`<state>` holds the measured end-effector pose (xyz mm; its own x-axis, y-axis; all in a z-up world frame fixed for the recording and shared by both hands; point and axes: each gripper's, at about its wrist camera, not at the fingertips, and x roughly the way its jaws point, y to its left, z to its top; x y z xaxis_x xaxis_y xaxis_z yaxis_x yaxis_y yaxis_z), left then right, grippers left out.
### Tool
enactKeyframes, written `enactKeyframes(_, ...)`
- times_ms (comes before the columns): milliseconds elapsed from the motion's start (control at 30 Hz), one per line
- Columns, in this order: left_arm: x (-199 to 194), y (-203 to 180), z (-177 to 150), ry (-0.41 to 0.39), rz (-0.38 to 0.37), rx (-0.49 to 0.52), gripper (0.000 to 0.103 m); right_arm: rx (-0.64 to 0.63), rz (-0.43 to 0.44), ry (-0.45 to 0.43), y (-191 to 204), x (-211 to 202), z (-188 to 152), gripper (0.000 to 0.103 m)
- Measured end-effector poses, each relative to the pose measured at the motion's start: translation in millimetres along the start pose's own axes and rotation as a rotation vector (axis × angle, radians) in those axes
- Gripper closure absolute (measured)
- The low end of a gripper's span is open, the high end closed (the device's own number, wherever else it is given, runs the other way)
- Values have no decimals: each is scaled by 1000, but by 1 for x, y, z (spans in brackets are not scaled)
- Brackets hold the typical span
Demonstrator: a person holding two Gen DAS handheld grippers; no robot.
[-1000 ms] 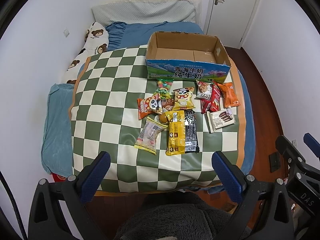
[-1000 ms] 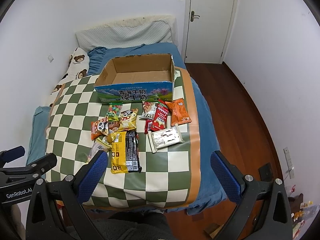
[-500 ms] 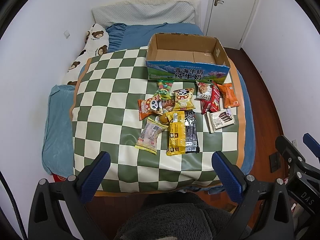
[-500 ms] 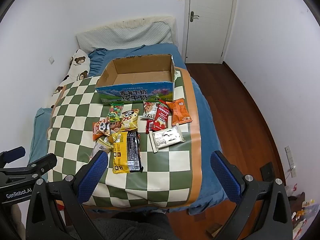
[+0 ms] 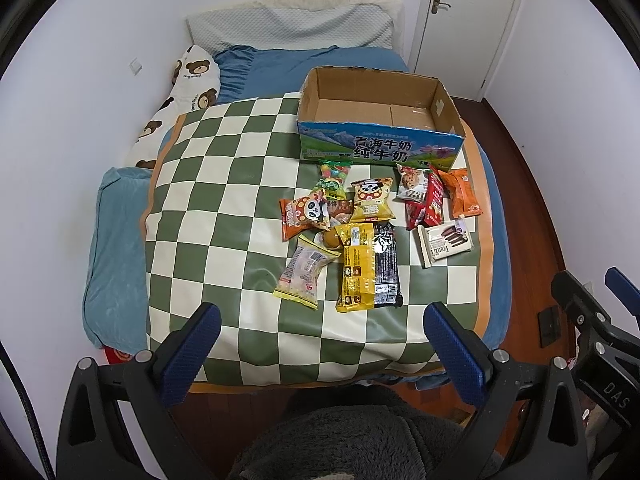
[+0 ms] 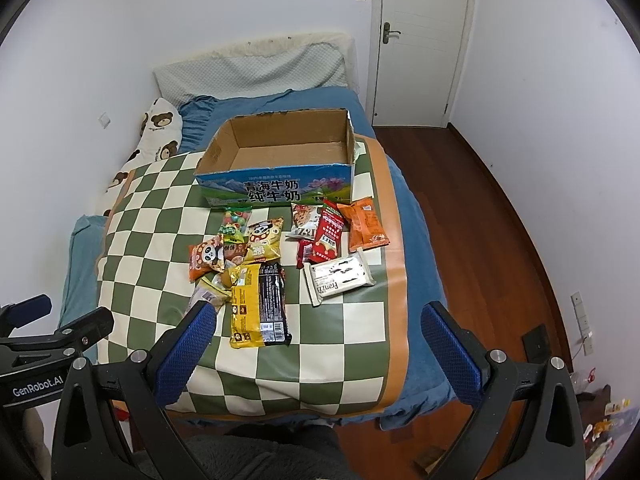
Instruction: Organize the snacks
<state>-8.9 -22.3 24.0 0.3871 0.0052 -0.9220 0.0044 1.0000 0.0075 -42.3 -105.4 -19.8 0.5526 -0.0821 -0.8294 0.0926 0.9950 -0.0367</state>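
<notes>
Several snack packets lie in a loose heap on a green-and-cream checked mat (image 5: 224, 184) (image 6: 160, 208) on the bed. Among them are a yellow packet (image 5: 356, 266) (image 6: 246, 312), a black packet (image 5: 386, 266) (image 6: 274, 306), a white Franzzi wafer pack (image 5: 444, 242) (image 6: 340, 278), an orange pack (image 5: 462, 192) (image 6: 366, 224) and a red pack (image 5: 430, 202) (image 6: 328, 234). Behind them stands an open, empty cardboard milk box (image 5: 380, 146) (image 6: 276, 192). My left gripper (image 5: 320, 332) and right gripper (image 6: 320, 330) hover open above the mat's near edge, holding nothing.
A grey pillow (image 5: 288, 26) and a bear-print pillow (image 5: 192, 80) lie at the head of the blue bed. White walls close the left side; a white door (image 6: 424, 40) and wooden floor (image 6: 480, 220) are on the right. A person's dark fleece clothing (image 5: 340, 440) fills the bottom.
Both views have shifted slightly, with the bed and snacks sitting a touch higher in frame. Both grippers stay open and nothing on the mat has moved.
</notes>
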Motion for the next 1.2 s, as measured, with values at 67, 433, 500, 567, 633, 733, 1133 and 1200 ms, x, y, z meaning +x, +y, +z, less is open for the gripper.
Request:
enactKeyframes(67,4,4,-2,-2,0,2,0,-3,1,1,2,1,0,0)
enactKeyframes(433,-4,6,1,-3,-4,0,0,-2,1,3,4,2,0,0)
enactKeyframes(500,-8,16,8,-1,-7,-3,0,-3,1,4,4,3,-1,0)
enactKeyframes(567,0,22,5,-2,-7,-3,0,-3,2,5,5,3,0,0)
enactKeyframes(633,-1,22,5,-3,-7,-3,0,-2,6,7,4,4,-2,0)
enactKeyframes(733,0,23,5,-3,-7,-4,0,-1,12,14,1,7,-5,0)
enactKeyframes(1133,63,59,14,-6,149,-53,0,50,131,130,9,76,-14,0)
enactKeyframes(1200,92,71,16,19,193,-61,0,55,135,163,18,112,-17,0)
